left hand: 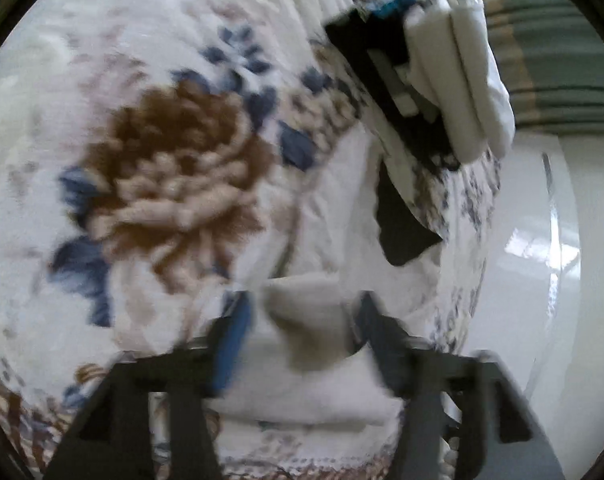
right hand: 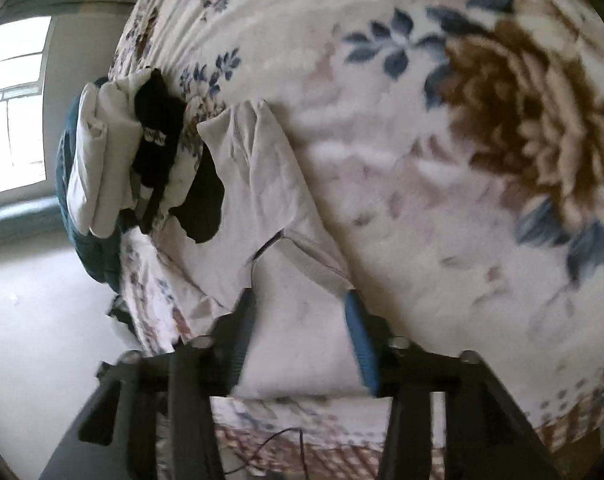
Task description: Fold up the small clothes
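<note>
Left wrist view shows my left gripper [left hand: 302,320] low over a floral bedspread [left hand: 161,140], its jaws apart with a bunched fold of a white garment [left hand: 326,220] lying between them; whether the pads press the cloth I cannot tell through the blur. Right wrist view has my right gripper [right hand: 297,320] at the near edge of the same white garment [right hand: 269,192], jaws likewise apart and straddling the fabric, not visibly pinching it. The garment lies spread and wrinkled near the edge of the bed, with a seam or opening just ahead of the right gripper and a small black piece [right hand: 205,196] lying at its far edge, touching it. Beyond that, at the bed's corner, a stack of folded clothes [right hand: 113,152] sits with white pieces and a black one bearing a white mark, resting on something dark teal. I judge the task to be partly done: several items look already folded and stacked, while this white piece is at the start or middle of its fold and the black piece looks unfolded. No basket, box or other container appears in either view; the finished clothes simply sit on the bed.
</note>
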`<state>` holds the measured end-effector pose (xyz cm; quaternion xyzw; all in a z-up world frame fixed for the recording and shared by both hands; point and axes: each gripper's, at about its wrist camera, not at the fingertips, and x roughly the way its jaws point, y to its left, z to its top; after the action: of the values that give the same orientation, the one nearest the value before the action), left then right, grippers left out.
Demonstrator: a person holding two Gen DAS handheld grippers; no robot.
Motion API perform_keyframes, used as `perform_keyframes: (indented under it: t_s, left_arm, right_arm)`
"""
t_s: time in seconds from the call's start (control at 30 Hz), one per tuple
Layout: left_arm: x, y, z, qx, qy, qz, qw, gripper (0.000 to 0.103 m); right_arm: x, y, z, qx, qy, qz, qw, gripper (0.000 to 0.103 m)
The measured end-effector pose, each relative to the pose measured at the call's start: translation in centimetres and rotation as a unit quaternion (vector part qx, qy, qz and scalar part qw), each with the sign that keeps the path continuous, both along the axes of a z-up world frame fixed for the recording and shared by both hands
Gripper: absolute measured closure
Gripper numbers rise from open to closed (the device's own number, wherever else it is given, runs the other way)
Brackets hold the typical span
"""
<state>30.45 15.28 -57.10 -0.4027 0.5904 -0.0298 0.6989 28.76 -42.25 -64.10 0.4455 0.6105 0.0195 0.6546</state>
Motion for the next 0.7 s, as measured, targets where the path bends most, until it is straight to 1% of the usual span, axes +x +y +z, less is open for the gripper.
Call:
perform_keyframes:
  t_s: [0.03, 0.13, 0.23, 0.3, 0.37, 0.4, 0.43, 0.47, 0.53, 0.6, 0.63, 0.7]
  left_arm:
    - [-0.4, 0.2, -0.1, 0.008, -0.002, 0.000, 1.0000, 0.043]
    - [-0.5, -0.9, -1.2, 0.060, 0.013, -0.039, 0.9974, 0.043]
    - [0.0, -2.7, -2.7, 0.104, 0.022, -0.080, 0.9912, 0.043]
    - [0.6, -3.6, -3.7, 0.125, 0.026, -0.103, 0.9865, 0.043]
    - [2.2, -4.9, -4.8, 0.147, 0.025, -0.123, 0.9811, 0.045]
    - [2.5, -5.1, -5.0, 0.159, 0.020, -0.125, 0.9792, 0.049]
    - [2.9, -5.2, -5.3, 0.161, 0.009, -0.127, 0.9788, 0.075]
    - [3.4, -5.3, -5.9, 0.160, 0.014, -0.132, 0.9781, 0.090]
    - [4.1, -5.1, -6.8, 0.150, 0.030, -0.136, 0.9788, 0.090]
    - [4.5, -4.9, -6.6, 0.141, 0.044, -0.142, 0.9788, 0.089]
    - [4.8, -4.9, -6.0, 0.141, 0.049, -0.149, 0.9776, 0.086]
    - [5.6, -5.1, -4.0, 0.152, 0.037, -0.158, 0.9750, 0.072]
  right_arm:
    - [-0.3, 0.0, 0.3, -0.019, -0.001, 0.014, 1.000, 0.053]
    - [-0.7, 0.1, 0.4, -0.061, -0.003, 0.062, 0.996, 0.053]
    - [-0.3, 0.9, -0.3, -0.092, -0.013, 0.100, 0.991, 0.053]
    - [1.0, 1.9, -1.0, -0.107, -0.018, 0.118, 0.987, 0.053]
    - [2.3, 2.7, -1.9, -0.116, -0.016, 0.131, 0.984, 0.054]
    - [3.0, 3.0, -2.4, -0.118, -0.013, 0.134, 0.984, 0.059]
    - [3.5, 3.1, -2.6, -0.122, -0.014, 0.129, 0.984, 0.089]
    - [3.8, 3.1, -2.8, -0.129, -0.014, 0.125, 0.984, 0.100]
    - [4.5, 2.7, -3.4, -0.153, 0.008, 0.118, 0.981, 0.100]
    - [4.9, 2.5, -4.1, -0.159, 0.027, 0.126, 0.979, 0.100]
    - [5.2, 2.7, -4.2, -0.155, 0.033, 0.136, 0.978, 0.099]
    - [6.1, 3.0, -3.3, -0.162, 0.041, 0.151, 0.974, 0.088]
